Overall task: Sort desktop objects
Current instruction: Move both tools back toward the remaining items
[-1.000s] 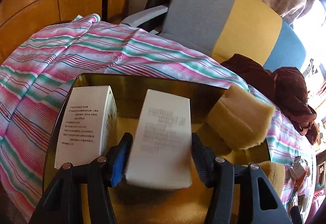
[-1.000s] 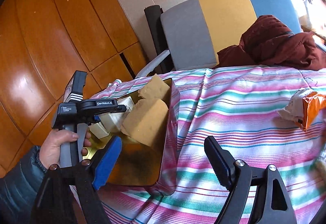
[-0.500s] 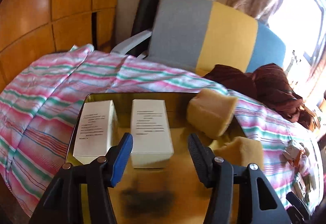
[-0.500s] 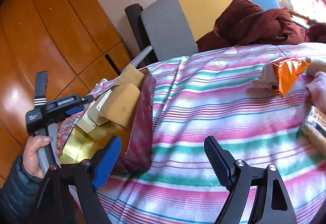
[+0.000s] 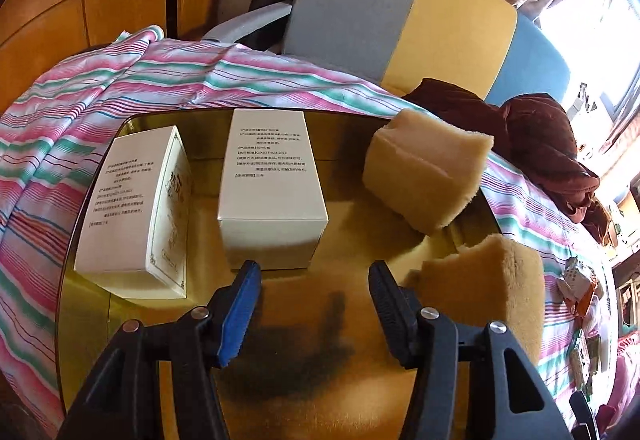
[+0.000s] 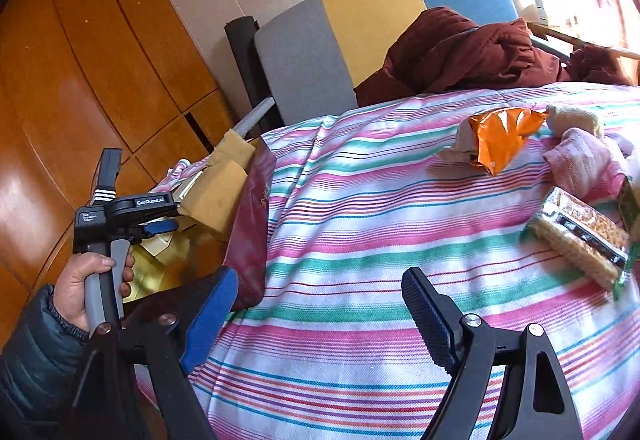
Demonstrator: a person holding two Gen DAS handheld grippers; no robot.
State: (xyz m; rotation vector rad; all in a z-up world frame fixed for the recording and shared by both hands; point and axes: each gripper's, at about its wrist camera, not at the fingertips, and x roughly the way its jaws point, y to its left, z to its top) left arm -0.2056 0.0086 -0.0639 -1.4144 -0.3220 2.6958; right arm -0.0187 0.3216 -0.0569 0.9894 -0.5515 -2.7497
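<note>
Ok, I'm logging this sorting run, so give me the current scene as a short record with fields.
container: gold-lined box on striped cloth
in box: two white cartons, two tan sponges
left tool: open, empty, over the box
right tool: open, empty, over the cloth
unsorted: orange packet, cracker pack, pink cloth

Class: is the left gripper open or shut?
Open: the left gripper has spread jaws holding nothing, just short of the white box.
</note>
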